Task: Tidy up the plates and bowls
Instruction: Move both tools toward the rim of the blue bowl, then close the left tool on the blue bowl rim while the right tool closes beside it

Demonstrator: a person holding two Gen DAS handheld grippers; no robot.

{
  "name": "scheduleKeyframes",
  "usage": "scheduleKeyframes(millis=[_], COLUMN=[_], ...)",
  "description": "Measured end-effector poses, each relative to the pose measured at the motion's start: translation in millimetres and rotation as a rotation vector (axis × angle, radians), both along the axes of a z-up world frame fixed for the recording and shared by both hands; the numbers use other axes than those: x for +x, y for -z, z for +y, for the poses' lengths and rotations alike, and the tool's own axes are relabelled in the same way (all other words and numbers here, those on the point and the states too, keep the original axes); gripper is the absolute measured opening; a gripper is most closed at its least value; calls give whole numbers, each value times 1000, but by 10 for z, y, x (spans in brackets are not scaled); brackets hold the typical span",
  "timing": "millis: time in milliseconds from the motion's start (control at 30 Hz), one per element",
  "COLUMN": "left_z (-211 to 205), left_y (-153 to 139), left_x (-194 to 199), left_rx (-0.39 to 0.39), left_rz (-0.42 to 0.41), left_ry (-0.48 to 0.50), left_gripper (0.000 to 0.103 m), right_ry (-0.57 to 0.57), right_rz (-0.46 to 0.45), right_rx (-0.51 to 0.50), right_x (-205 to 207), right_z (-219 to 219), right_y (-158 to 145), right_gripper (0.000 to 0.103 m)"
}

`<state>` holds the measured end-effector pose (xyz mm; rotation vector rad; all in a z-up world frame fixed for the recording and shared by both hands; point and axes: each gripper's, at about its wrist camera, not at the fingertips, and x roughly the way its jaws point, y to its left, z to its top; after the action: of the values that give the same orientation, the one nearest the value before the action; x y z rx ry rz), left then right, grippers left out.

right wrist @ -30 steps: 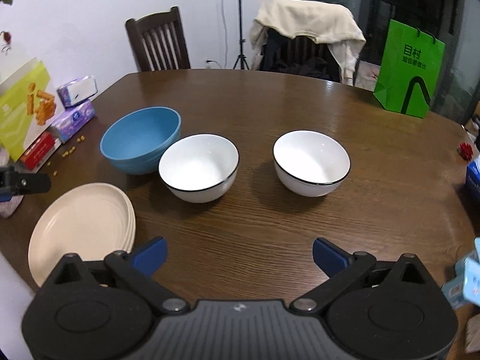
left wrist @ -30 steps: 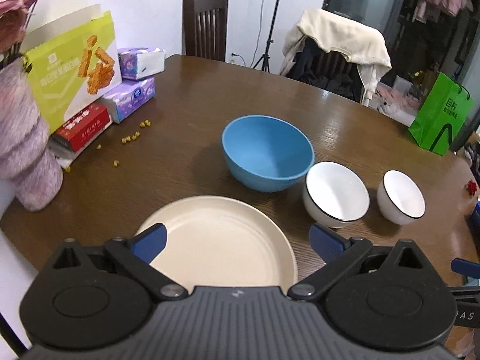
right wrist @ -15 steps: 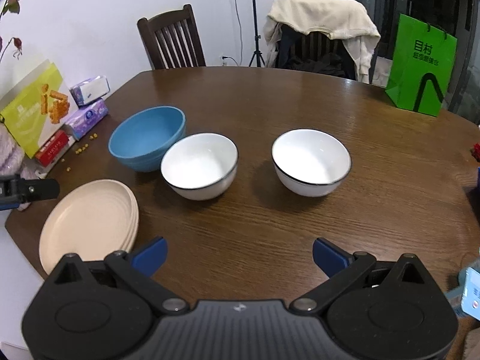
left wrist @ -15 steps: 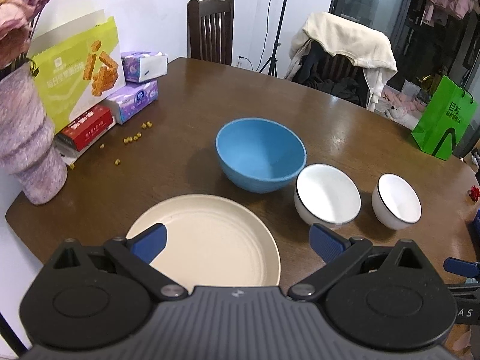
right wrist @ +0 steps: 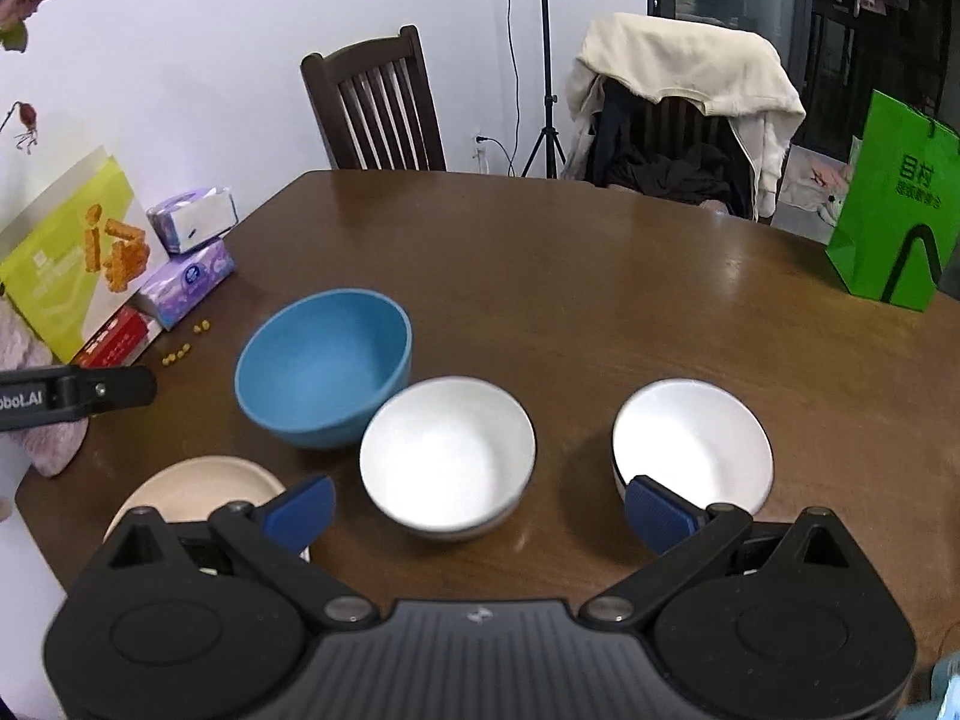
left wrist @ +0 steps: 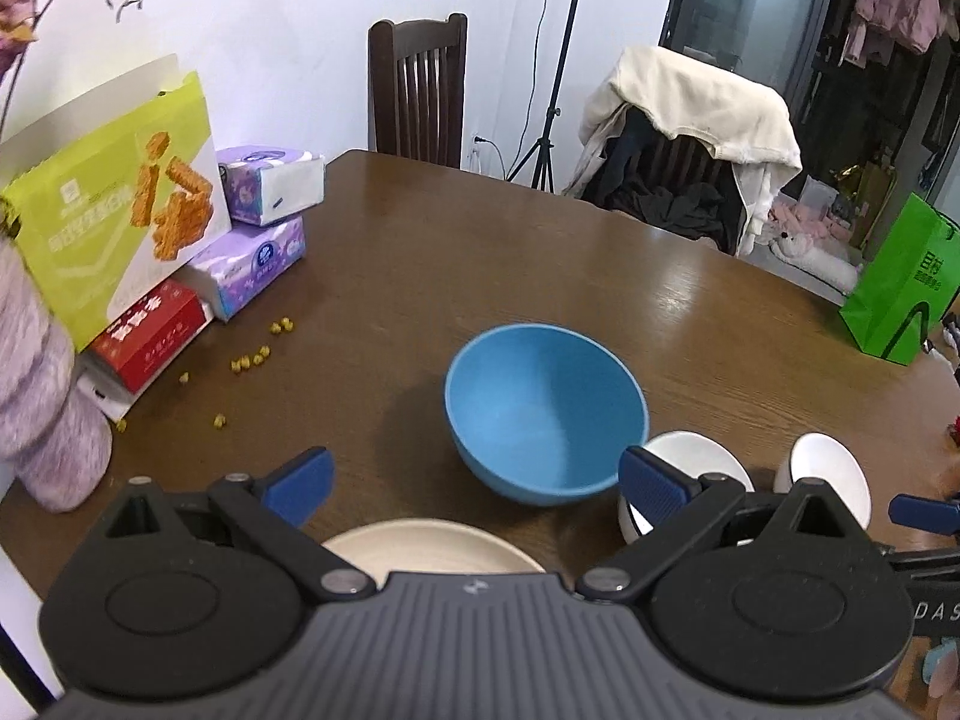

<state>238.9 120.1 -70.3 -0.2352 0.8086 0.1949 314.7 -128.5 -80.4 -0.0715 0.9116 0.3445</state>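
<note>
Round wooden table (right wrist: 600, 276) with tableware near its front edge. The blue bowl (right wrist: 324, 366), matte and deep-sided, stands upright and empty toward the table's left half; in the right wrist view its rim appears to touch or nearly touch the first white bowl (right wrist: 447, 456), though contact cannot be confirmed. This white bowl is glossy inside, with a thin dark line at the rim. A second white bowl (right wrist: 690, 441) of the same pattern stands apart to its right. The cream plates (right wrist: 204, 489) lie at the front left corner of the table, in front of the blue bowl; how many are stacked cannot be told here.

The left gripper (left wrist: 477, 480) hovers above the plates, jaws wide apart and empty, its blue-padded fingertips flanking the blue bowl in view. The right gripper (right wrist: 480, 507) hovers in front of the white bowls, jaws likewise wide apart and holding nothing.

Writing: the left gripper's side, seen from the right wrist, bears white lettering ending "boLAI". The letters "DAS" show on a black part at the right edge of the left wrist view. A green paper bag (right wrist: 894, 204) carries Chinese characters, as do the lime snack box (left wrist: 114, 222) and the red box (left wrist: 150, 333); these are too small to read reliably.
</note>
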Motion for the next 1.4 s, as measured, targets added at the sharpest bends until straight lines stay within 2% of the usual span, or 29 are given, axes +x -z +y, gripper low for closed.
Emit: scheduleKeyframes(millis=[433, 667, 867, 1100, 1133, 1367, 1400], left_z=[459, 569, 581, 563, 557, 515, 511], left_y=[300, 519, 683, 837, 863, 1008, 1028], left_x=[525, 793, 1001, 1173, 1205, 1362, 1384], left_rx=[-1, -33, -55, -71, -73, -100, -104], left_rz=[88, 128, 165, 201, 209, 268, 276], left_ry=[-31, -28, -19, -11, -13, 0, 0], left_gripper=[103, 99, 75, 70, 69, 51, 45], right_ry=[-48, -74, -80, -106, -110, -127, -128], right_rz=[22, 58, 98, 137, 143, 188, 195], right_rx=[-41, -89, -121, -149, -152, -142, -138], right_x=[626, 938, 1191, 1406, 1435, 1618, 1636], right_z=[614, 914, 1045, 1190, 1215, 1283, 1285], right_y=[81, 256, 441, 664, 698, 881, 903], right_gripper=[102, 90, 68, 63, 60, 42, 40])
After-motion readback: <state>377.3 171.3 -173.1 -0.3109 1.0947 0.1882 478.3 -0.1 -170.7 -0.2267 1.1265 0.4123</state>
